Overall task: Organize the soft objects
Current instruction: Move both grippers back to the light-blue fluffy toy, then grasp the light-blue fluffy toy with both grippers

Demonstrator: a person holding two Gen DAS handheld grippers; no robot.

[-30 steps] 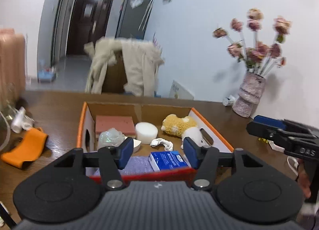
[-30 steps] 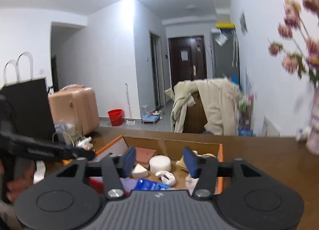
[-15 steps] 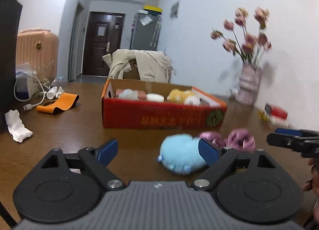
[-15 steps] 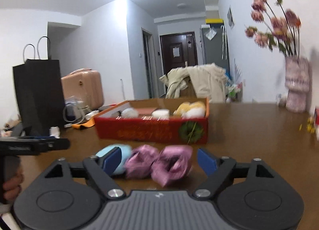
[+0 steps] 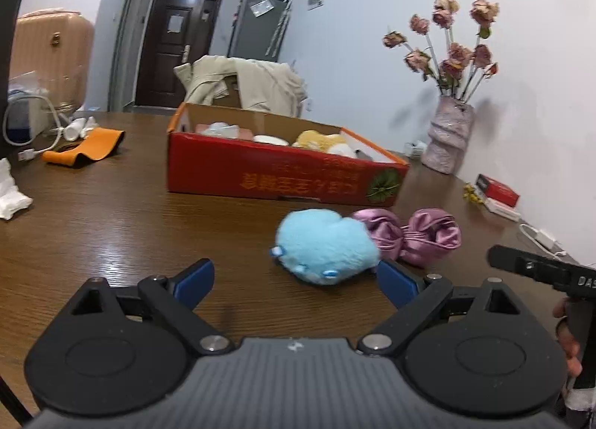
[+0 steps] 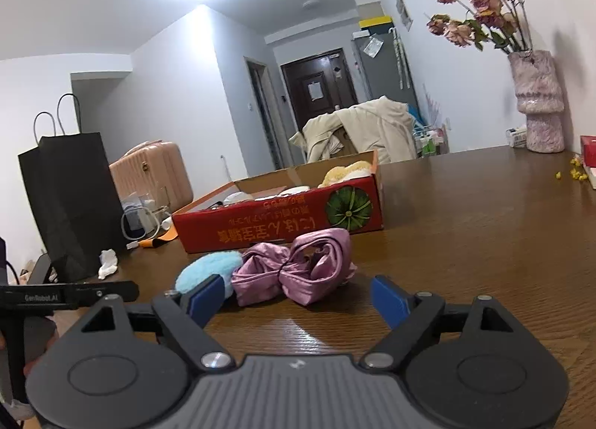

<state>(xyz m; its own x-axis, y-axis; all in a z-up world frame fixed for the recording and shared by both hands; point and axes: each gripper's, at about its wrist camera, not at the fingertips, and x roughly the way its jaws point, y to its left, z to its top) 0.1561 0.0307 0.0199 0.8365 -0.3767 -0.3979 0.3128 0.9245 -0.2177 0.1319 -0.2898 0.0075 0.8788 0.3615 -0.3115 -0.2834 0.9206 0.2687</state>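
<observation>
A light blue plush (image 5: 324,242) lies on the brown table (image 5: 111,228), touching a pink satin bundle (image 5: 409,235) on its right. My left gripper (image 5: 296,278) sits low just in front of the plush. Its jaws are opening, and no pad presses on the plush. In the right wrist view the pink satin bundle (image 6: 298,269) lies just ahead of my right gripper (image 6: 298,296), which is open and empty. The blue plush (image 6: 208,269) shows behind its left finger. Behind both stands a red cardboard box (image 5: 283,175) with a yellow plush (image 5: 316,139) and sponges inside.
A pink vase of dried roses (image 5: 449,142) stands at the wall on the right, beside a small red box (image 5: 497,190) and a cable. On the left are a black paper bag (image 6: 70,202), an orange band (image 5: 83,149) and a crumpled white tissue (image 5: 9,194).
Both grippers came down from above the box to table level in front of it. Both opened wider. The blue plush and pink bundle now lie just ahead of them.
</observation>
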